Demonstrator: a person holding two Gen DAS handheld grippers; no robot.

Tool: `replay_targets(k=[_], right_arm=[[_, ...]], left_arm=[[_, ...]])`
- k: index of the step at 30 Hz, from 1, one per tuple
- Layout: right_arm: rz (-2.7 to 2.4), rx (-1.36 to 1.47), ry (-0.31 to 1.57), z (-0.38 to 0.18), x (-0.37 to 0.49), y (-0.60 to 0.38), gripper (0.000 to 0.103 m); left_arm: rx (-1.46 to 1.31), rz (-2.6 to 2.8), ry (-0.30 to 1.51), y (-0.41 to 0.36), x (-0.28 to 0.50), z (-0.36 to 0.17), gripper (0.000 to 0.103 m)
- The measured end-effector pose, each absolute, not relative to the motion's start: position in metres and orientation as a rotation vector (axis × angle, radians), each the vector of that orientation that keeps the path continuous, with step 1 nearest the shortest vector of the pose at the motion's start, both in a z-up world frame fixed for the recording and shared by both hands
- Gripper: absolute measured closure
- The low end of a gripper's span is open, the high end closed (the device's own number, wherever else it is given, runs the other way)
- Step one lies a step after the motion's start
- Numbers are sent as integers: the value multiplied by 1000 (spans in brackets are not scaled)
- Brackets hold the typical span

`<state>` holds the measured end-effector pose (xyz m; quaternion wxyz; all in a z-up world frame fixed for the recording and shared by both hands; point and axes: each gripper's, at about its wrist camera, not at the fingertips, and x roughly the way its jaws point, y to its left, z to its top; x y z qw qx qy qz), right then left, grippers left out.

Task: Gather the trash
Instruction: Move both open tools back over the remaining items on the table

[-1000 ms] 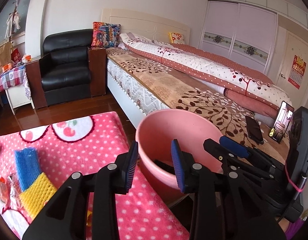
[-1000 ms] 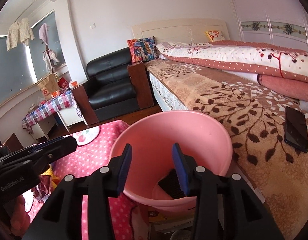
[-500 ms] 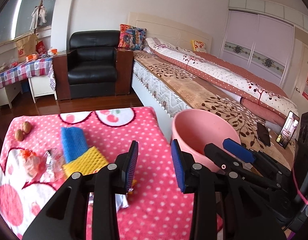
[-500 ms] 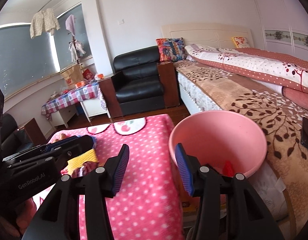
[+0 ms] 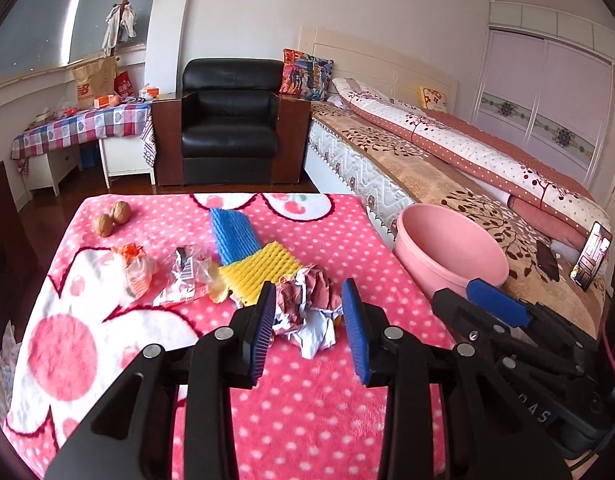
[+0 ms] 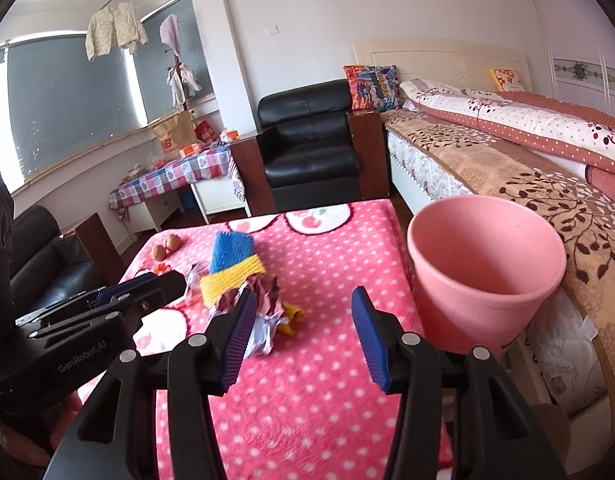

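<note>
Now, our left gripper: spread apart and empty, aimed at the crumpled paper
Our right gripper: its jaws have just been opening, with nothing between them
Trash: paper, clear wrapper and foam nets lie on the pink blanket
Bin: pink, beside the blanket, near the bed
Worry: we may pinch the fluffy blanket with the paper
Worry: light paper may slip out
Worry: our two grippers may bump

A pink dotted blanket covers the table under both grippers. Crumpled paper lies just ahead of the left gripper, with yellow mesh, blue mesh, wrappers and two walnuts farther off to its left.
</note>
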<state>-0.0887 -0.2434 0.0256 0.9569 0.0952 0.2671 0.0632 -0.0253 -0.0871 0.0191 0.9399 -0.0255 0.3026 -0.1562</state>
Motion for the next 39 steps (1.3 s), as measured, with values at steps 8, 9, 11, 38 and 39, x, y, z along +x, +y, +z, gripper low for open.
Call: replay_targets(k=[8, 9, 11, 38, 39], right_arm=[[142, 148, 512, 31, -111, -225, 48], [143, 148, 510, 33, -111, -225, 48], [140, 150, 505, 35, -115, -225, 46], [93, 125, 459, 56, -161, -210, 23], [96, 128, 462, 56, -161, -209, 22]], left_arm=[[-86, -312, 587, -76, -46, 23, 69], [-83, -307, 586, -76, -47, 23, 69], [-83, -308, 587, -75, -49, 23, 69], [-157, -332, 608, -53, -73, 32, 69], [-161, -332, 604, -52, -73, 33, 69]])
